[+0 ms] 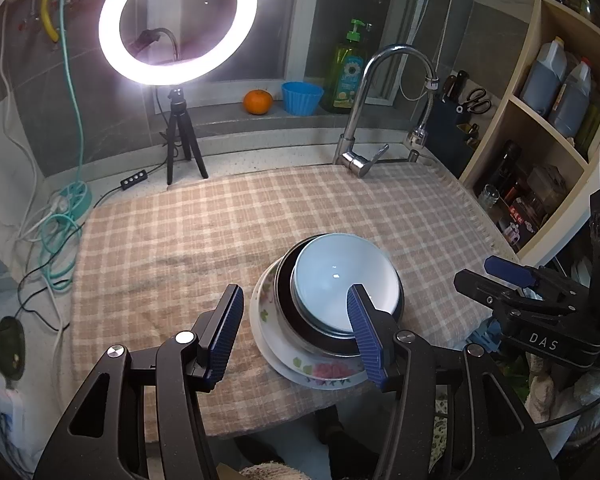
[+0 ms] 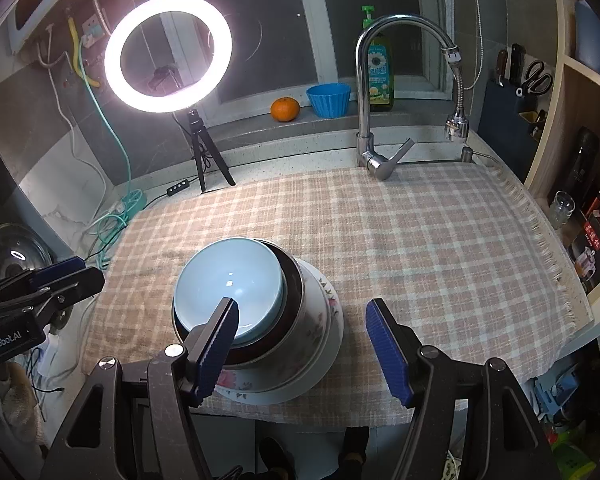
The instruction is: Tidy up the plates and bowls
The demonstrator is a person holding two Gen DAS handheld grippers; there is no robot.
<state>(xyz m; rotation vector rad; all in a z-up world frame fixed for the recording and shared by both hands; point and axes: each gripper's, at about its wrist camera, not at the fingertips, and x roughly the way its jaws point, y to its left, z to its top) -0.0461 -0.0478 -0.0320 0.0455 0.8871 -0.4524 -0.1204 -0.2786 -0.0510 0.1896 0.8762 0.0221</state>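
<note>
I see the dishes as one stack on the checked cloth, near the front edge of the worktop. A pale blue bowl sits on top, nested in a dark bowl; under these in the right wrist view a floral bowl rests on a floral plate.

My left gripper is released, fingers spread wide. Its right finger overlaps the blue bowl at 5 o'clock of the rim; I cannot tell whether it touches. My right gripper is also released and grasps nothing. Its left finger overlaps the stack's near rim; the right finger is over bare cloth at 3 o'clock of the plate.

Beyond the cloth at 12 o'clock stands a tap. At 10 o'clock a lit ring lamp stands on a tripod. On the window ledge are an orange, a blue cup and a soap bottle.
</note>
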